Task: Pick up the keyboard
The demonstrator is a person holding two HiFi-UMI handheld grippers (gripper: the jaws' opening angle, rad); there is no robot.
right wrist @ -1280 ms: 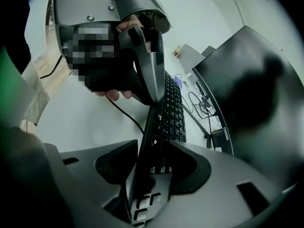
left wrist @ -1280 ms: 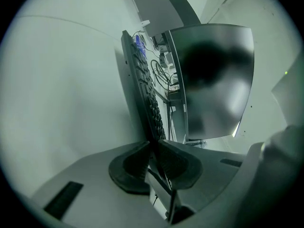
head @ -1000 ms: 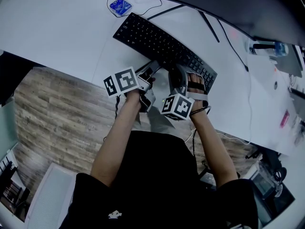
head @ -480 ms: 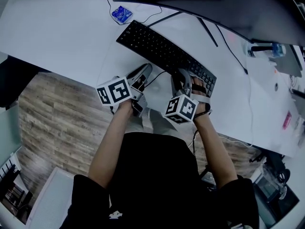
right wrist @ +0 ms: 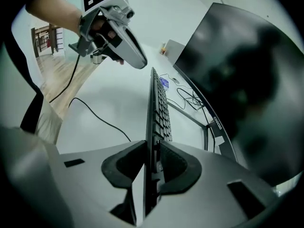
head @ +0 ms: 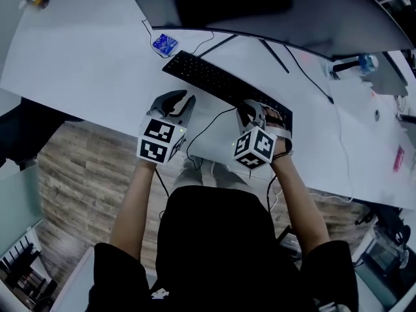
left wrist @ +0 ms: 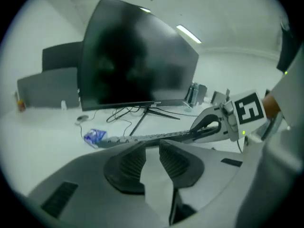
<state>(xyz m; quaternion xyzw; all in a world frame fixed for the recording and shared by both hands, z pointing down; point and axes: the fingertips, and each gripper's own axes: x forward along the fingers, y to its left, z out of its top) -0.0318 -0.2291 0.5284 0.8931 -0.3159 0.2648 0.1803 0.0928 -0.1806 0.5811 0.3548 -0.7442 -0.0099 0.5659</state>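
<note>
The black keyboard (head: 214, 78) lies slantwise on the white desk (head: 78, 51) in front of the monitor. My right gripper (head: 255, 109) is at its near right end. In the right gripper view the jaws (right wrist: 153, 151) have just been closing, and the pads now press on both faces of the keyboard (right wrist: 159, 103), which runs away from them edge-on. My left gripper (head: 179, 97) hovers left of the keyboard's front edge, apart from it. In the left gripper view its jaws (left wrist: 152, 148) have just opened a little, with a narrow gap and nothing between them; beyond them are the keyboard (left wrist: 142, 137) and the right gripper (left wrist: 213, 125).
A large dark monitor (head: 260, 12) on thin legs (head: 270, 51) stands behind the keyboard. A blue packet (head: 164, 44) lies by the keyboard's far left end. A black cable (head: 208, 125) runs over the desk edge between my grippers. A bottle (head: 364, 64) stands at the far right.
My left gripper has come away from the keyboard's front edge to the left and rolled over. My right gripper has stayed at the keyboard's right end.
</note>
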